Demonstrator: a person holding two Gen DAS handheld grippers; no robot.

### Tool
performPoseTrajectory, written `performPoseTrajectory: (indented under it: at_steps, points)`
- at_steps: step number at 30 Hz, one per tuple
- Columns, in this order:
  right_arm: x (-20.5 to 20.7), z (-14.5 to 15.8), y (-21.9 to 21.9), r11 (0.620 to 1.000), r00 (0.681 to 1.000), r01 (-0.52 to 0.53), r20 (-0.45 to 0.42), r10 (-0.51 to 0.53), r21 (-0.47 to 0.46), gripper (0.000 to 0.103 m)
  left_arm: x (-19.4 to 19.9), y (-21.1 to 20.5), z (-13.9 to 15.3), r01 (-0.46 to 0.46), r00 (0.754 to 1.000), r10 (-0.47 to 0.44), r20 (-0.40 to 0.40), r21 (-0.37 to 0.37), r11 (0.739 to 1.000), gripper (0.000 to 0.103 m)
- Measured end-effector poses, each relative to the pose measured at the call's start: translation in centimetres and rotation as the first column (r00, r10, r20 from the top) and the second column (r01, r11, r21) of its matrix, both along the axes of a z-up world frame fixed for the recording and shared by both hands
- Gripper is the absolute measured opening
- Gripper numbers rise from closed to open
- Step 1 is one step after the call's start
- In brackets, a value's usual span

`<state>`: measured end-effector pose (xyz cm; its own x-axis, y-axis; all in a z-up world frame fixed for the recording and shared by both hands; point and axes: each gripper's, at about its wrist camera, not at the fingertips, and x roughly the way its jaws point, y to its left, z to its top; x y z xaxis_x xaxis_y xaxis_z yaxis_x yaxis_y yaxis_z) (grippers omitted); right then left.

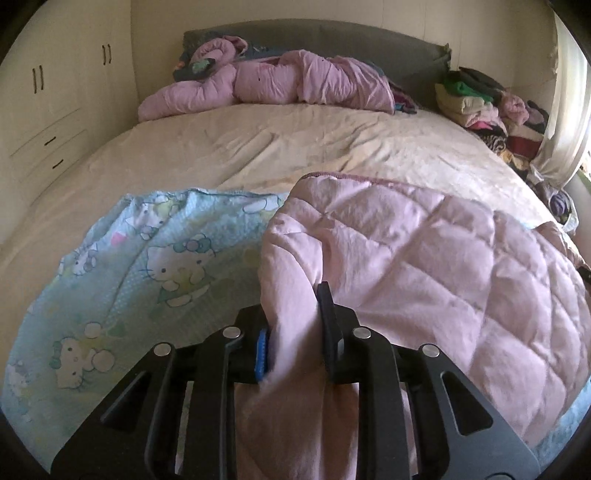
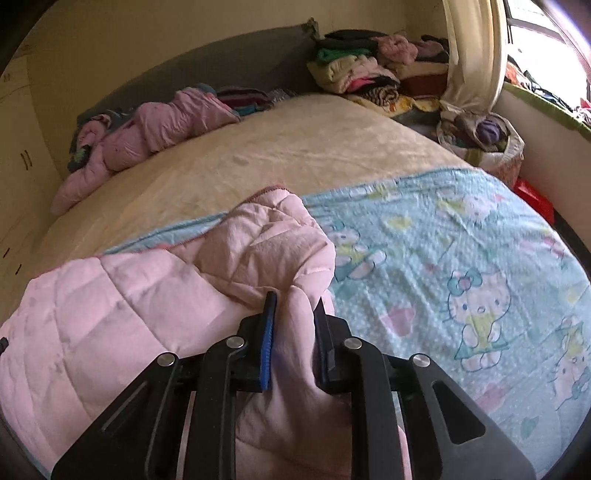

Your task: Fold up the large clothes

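Note:
A quilted blanket lies on the bed, its pale pink side [image 1: 424, 251] folded over its blue cartoon-cat printed side [image 1: 147, 266]. My left gripper [image 1: 295, 317] is shut on a bunched pink edge at the fold's left end. In the right wrist view the pink side [image 2: 110, 295] lies to the left and the blue printed side [image 2: 443, 266] to the right. My right gripper [image 2: 295, 314] is shut on a bunched pink edge at the fold's right end.
The cream bed sheet [image 1: 295, 144] stretches to a grey headboard [image 1: 332, 33]. A crumpled pink duvet [image 1: 277, 81] lies at the bed's head. A pile of clothes [image 1: 480, 99] sits at the far right by a curtain [image 2: 476, 51]. White wardrobes [image 1: 55, 92] stand at left.

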<state>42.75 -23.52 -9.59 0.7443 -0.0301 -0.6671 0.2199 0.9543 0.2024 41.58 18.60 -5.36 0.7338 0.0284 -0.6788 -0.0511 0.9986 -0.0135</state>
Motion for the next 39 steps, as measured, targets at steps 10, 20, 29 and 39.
performPoseTrajectory:
  at_steps: [10, 20, 29, 39]
  points:
    - [1.8, -3.4, -0.2, 1.0, 0.993, 0.02, -0.113, -0.021, -0.007, 0.028, 0.9, 0.5, -2.1, -0.014, 0.999, 0.013, -0.043, -0.02, 1.0, 0.018]
    - [-0.1, -1.7, -0.5, 0.998, 0.991, 0.06, -0.122, -0.063, -0.033, 0.058, -1.0, 0.9, -1.5, -0.052, 0.998, 0.05, -0.049, -0.035, 0.998, 0.055]
    - [-9.0, 3.3, 8.1, 0.964, 0.968, -0.24, 0.048, 0.247, -0.112, 0.086, -7.2, -5.1, 0.7, 0.068, 0.998, -0.068, -0.005, 0.004, 0.998, 0.084]
    - [-6.5, -2.0, 10.4, 0.96, 0.945, -0.28, -0.17, 0.278, 0.009, 0.097, -6.4, -6.7, -3.4, 0.067, 0.993, -0.064, -0.095, 0.025, 0.997, 0.094]
